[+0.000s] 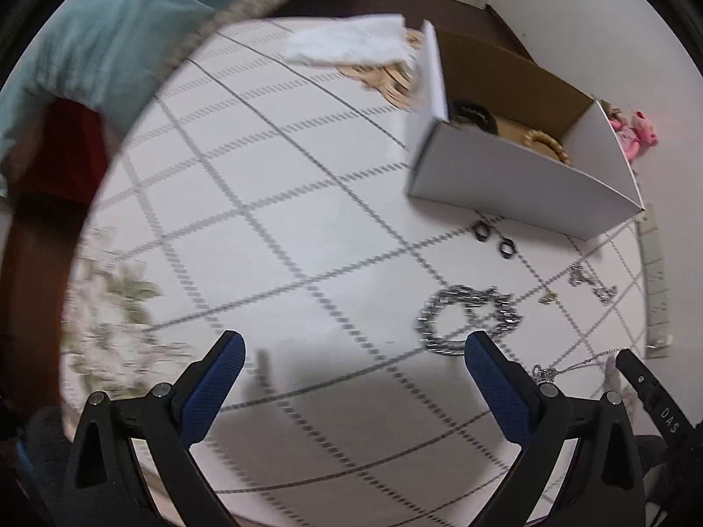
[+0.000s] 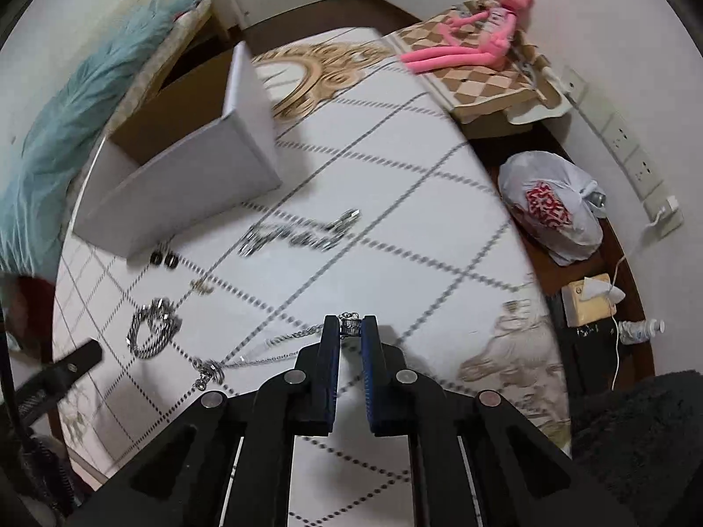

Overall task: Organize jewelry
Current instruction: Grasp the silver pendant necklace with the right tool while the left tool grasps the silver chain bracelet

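An open white cardboard box (image 1: pixel 518 171) (image 2: pixel 184 184) stands on the checked tablecloth and holds a dark bracelet (image 1: pixel 474 114) and a gold one (image 1: pixel 547 142). On the cloth lie a chunky silver chain (image 1: pixel 465 318) (image 2: pixel 154 333), two small black rings (image 1: pixel 494 239) (image 2: pixel 163 260), silver chain pieces (image 1: pixel 591 283) (image 2: pixel 303 230) and a small gold piece (image 2: pixel 201 286). My left gripper (image 1: pixel 351 347) is open and empty above the cloth. My right gripper (image 2: pixel 350 329) is shut on a thin silver necklace (image 2: pixel 263 351) at its pendant; the chain trails left to a clasp cluster (image 2: pixel 211 371) (image 1: pixel 542 373).
A teal fluffy cushion (image 1: pixel 110 30) (image 2: pixel 57 140) lies at the table's far edge. A pink plush toy (image 2: pixel 474 39) rests on a checked box. A white plastic bag (image 2: pixel 553 215), a tissue box (image 2: pixel 586 303) and wall sockets (image 2: pixel 632 153) are to the right, off the table.
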`<state>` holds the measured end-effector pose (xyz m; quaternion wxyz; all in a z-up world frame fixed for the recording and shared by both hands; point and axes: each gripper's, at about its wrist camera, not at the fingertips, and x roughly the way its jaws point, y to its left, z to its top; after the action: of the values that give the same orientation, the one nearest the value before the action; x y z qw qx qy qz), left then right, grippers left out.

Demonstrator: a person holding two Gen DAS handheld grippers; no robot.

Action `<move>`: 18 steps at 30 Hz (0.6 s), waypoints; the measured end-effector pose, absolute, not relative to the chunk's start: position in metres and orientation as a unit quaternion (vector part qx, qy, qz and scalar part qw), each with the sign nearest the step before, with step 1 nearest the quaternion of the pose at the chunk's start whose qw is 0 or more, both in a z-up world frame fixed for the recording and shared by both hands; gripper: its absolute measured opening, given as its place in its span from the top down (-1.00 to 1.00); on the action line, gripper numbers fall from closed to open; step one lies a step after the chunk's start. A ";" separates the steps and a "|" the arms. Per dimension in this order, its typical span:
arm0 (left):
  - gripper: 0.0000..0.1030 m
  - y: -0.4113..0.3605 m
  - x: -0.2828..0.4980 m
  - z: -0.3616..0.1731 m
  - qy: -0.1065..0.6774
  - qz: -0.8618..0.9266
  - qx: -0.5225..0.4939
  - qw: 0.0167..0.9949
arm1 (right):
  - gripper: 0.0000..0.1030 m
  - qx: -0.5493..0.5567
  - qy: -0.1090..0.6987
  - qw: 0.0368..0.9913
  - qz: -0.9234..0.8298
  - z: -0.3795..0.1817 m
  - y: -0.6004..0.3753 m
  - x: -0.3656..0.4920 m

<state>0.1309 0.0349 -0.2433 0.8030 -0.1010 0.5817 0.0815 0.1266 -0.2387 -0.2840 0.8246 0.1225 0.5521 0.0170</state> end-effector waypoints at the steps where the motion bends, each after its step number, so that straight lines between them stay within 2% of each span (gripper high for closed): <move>1: -0.95 0.033 0.133 -0.246 0.584 0.075 -0.105 0.801 | 0.81 0.128 0.547 0.827 0.013 -0.280 -0.245 0.127; 2: -0.91 0.029 0.135 -0.250 0.587 0.069 -0.106 0.799 | 0.81 0.130 0.544 0.829 0.011 -0.278 -0.250 0.128; 4: -0.59 0.022 0.138 -0.254 0.589 0.061 -0.103 0.799 | 0.81 0.132 0.540 0.831 0.009 -0.273 -0.256 0.130; 5: -0.51 0.017 0.138 -0.256 0.590 0.059 -0.095 0.800 | 0.81 0.132 0.540 0.831 0.009 -0.272 -0.258 0.131; 6: -0.36 0.011 0.139 -0.256 0.586 0.061 -0.077 0.804 | 0.81 0.132 0.540 0.831 0.009 -0.271 -0.261 0.134; 7: -0.11 0.005 0.139 -0.255 0.581 0.061 -0.055 0.810 | 0.81 0.130 0.539 0.832 0.008 -0.270 -0.262 0.134; 8: 0.05 -0.001 0.138 -0.255 0.576 0.065 -0.034 0.814 | 0.81 0.128 0.539 0.833 0.008 -0.270 -0.263 0.134; 10: 0.68 -0.009 0.137 -0.254 0.564 0.053 -0.022 0.824 | 0.80 0.129 0.542 0.831 0.009 -0.272 -0.265 0.136; 11: 0.83 -0.011 0.138 -0.254 0.563 0.048 -0.020 0.825 | 0.80 0.127 0.542 0.830 0.008 -0.273 -0.265 0.137; 12: 0.88 -0.013 0.138 -0.254 0.565 0.040 -0.027 0.824 | 0.80 0.127 0.543 0.830 0.008 -0.272 -0.265 0.135; 18: 0.89 -0.006 0.124 -0.238 0.555 0.012 -0.077 0.828 | 0.80 0.130 0.538 0.832 0.030 -0.262 -0.259 0.133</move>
<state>0.1240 -0.0064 -0.2377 0.8281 -0.0767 0.5552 0.0123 0.1326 -0.2593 -0.2621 0.8325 0.1299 0.5378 0.0304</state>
